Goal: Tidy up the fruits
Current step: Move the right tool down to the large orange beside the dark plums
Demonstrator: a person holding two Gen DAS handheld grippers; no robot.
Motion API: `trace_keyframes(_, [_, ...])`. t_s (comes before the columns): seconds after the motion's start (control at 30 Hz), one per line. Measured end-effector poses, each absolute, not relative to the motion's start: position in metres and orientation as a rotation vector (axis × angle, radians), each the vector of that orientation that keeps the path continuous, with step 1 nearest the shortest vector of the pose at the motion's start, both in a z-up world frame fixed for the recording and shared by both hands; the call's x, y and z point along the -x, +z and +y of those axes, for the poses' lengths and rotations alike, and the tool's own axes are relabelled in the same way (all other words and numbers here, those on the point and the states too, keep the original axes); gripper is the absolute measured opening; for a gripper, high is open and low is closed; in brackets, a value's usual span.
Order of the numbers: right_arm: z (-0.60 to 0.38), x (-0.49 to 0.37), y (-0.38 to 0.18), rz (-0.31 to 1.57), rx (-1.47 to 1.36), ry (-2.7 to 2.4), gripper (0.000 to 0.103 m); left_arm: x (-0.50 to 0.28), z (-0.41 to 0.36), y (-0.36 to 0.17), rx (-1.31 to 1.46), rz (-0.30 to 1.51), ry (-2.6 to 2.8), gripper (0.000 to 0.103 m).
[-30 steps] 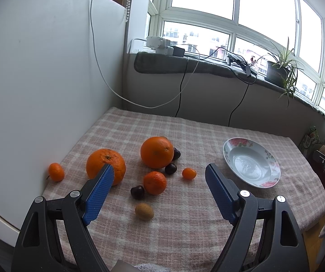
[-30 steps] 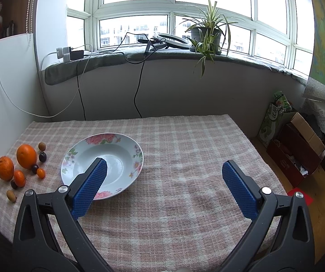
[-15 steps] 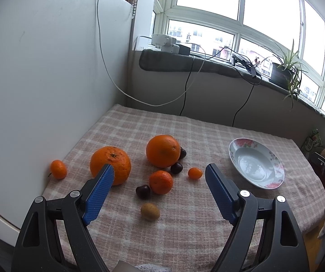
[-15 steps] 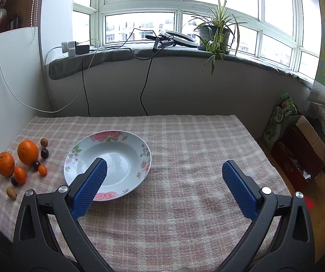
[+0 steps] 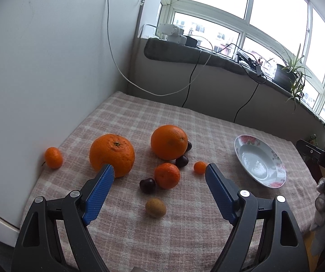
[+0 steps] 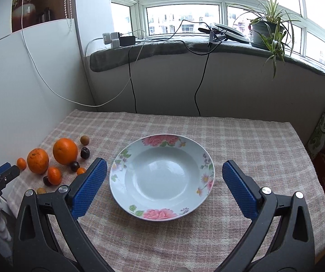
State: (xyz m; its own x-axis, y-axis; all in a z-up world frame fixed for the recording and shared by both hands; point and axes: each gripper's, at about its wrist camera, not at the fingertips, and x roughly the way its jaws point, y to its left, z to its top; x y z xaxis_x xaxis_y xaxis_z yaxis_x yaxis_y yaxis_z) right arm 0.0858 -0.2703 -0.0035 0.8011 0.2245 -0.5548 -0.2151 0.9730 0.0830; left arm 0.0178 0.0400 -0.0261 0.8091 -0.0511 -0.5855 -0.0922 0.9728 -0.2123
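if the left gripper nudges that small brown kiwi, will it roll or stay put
The kiwi looks egg-shaped, so it would probably wobble sideways, not roll straight. The checked tablecloth seems coarse and should slow it. It is small against the open left gripper, so likely light.

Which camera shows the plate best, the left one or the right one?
The right wrist view shows the plate best: it lies whole in the middle, between the open right claw, nothing in it. In the left wrist view the plate sits far right, slanted and smaller.
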Motion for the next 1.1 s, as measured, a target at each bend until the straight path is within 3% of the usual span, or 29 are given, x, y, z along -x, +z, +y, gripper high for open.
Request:
trace_keyframes(0.27, [-0.230, -0.134, -0.006, 0.728, -0.103, 0.512, 0.103, -0.036, 0.044, -0.035, 0.265, 0.648, -0.035, 0.081])
trace_keyframes(0.37, [-0.210, -0.155, -0.012, 0.804, -0.137, 0.604, 0.103, -0.046, 0.044, -0.040, 0.271, 0.664, -0.058, 0.077])
trace_keyframes(0.5, [-0.184, -0.181, -0.022, 0.899, -0.182, 0.697, 0.095, -0.056, 0.041, -0.044, 0.262, 0.679, -0.085, 0.069])
trace_keyframes(0.9, [-0.120, -0.227, -0.053, 1.102, -0.253, 0.840, 0.089, -0.089, 0.034, -0.052, 0.238, 0.707, -0.136, 0.057])
trace_keyframes(1.0, [-0.109, -0.235, -0.060, 1.147, -0.273, 0.859, 0.079, -0.098, 0.034, -0.055, 0.242, 0.721, -0.142, 0.056])
trace_keyframes(1.1, [-0.101, -0.245, -0.069, 1.189, -0.300, 0.867, 0.077, -0.105, 0.034, -0.058, 0.248, 0.732, -0.140, 0.056])
